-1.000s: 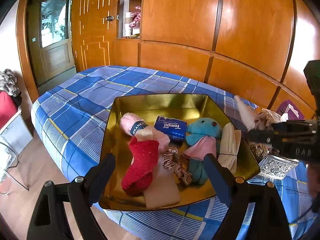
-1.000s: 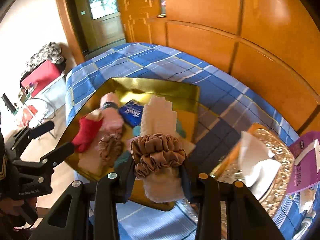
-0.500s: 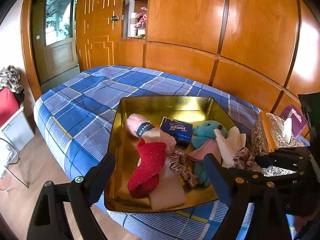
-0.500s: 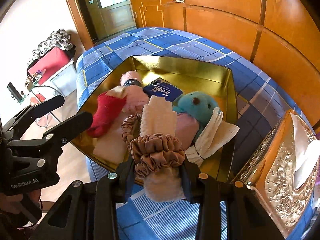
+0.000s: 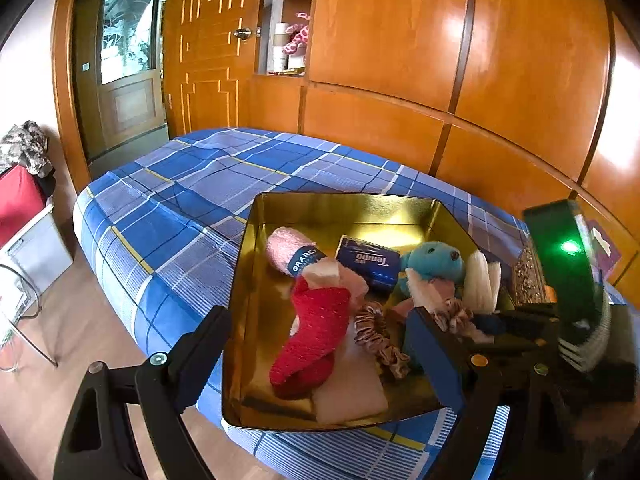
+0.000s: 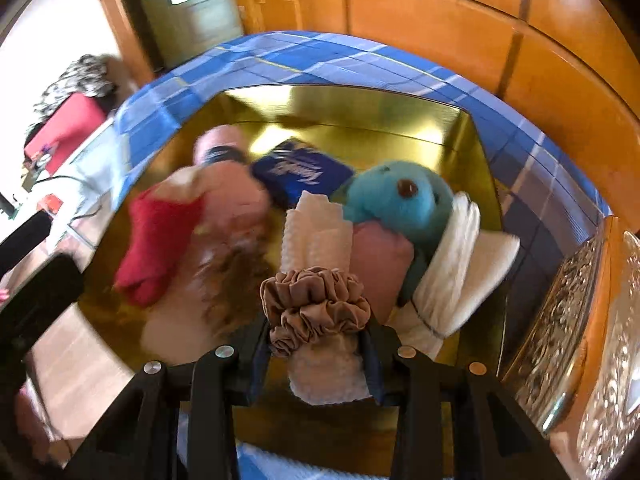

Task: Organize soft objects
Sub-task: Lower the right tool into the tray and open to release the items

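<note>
**A:** What does the right gripper (image 6: 316,344) carry?

**B:** A rolled white towel (image 6: 320,280) bound by a tan satin scrunchie (image 6: 314,306). The jaws stand partly closed, one pad pressed against each side of the bundle. The roll runs forward between the fingers, its far end pointing into the gold tray (image 6: 472,152).

**A:** Where does the bundle sit relative to the tray?

**B:** Over the tray's near part, low above its contents. Whether it touches the floor of the tray cannot be told. In the left wrist view the same bundle (image 5: 452,312) appears at the tray's right side, in front of the teal plush toy (image 5: 434,260).

**A:** What lies around it?

**B:** Just right of the roll, a second white towel roll (image 6: 452,272) leans against the plush toy (image 6: 400,204), whose pink garment (image 6: 378,264) touches the held towel. Behind it lies a blue Tempo tissue pack (image 6: 296,172). To the left lie a red sock (image 6: 156,248) and a second scrunchie, blurred.

**A:** And the left gripper (image 5: 320,344)?

**B:** Its jaws are spread wide and hold nothing. It hangs before the tray's near edge, the fingers framing the red sock (image 5: 312,340), a loose scrunchie (image 5: 380,340) and a pink yarn ball (image 5: 290,246). The tray rests on a blue plaid bedcover (image 5: 180,208); an embossed silver tissue box (image 6: 580,340) stands just beside its right wall.
</note>
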The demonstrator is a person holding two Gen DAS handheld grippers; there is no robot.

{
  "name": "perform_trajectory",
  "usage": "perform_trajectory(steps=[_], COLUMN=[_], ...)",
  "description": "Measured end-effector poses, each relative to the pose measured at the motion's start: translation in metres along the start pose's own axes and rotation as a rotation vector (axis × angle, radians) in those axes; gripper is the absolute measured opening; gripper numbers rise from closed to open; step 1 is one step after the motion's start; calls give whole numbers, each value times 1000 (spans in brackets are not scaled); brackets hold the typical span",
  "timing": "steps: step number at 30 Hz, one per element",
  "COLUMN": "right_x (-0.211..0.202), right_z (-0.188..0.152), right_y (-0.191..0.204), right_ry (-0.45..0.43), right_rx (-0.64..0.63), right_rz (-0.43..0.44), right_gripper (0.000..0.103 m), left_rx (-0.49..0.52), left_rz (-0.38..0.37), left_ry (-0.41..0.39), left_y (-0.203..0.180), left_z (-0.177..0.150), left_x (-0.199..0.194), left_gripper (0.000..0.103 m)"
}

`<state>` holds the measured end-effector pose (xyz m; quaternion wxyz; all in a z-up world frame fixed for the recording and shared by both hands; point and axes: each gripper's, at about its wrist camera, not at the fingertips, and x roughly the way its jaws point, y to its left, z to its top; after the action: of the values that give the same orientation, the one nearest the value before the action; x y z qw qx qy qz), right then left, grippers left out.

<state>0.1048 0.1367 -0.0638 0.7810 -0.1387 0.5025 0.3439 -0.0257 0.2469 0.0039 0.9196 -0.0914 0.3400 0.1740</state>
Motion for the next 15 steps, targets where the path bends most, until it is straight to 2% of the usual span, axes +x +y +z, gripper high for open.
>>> perform_trajectory(steps=[3,7,8,15], right_x=[4,-3,-6,-34], right_z=[4,0,-2,-16], right_y=[-5,-18,-20,-17], right_ry=[7,2,-1,-48], right_rx=[37,125,140,128], right_rz=[27,185,200,211], right_gripper=[41,48,50,54], left_rx=[-13,-33,-36,-37], left_rz=[10,21,20,20], left_ry=[2,4,5,-2], left_y=[5,11,12,13], left_z=[1,2,2,3], left_x=[2,5,5,3], left_gripper=[90,90,90,90])
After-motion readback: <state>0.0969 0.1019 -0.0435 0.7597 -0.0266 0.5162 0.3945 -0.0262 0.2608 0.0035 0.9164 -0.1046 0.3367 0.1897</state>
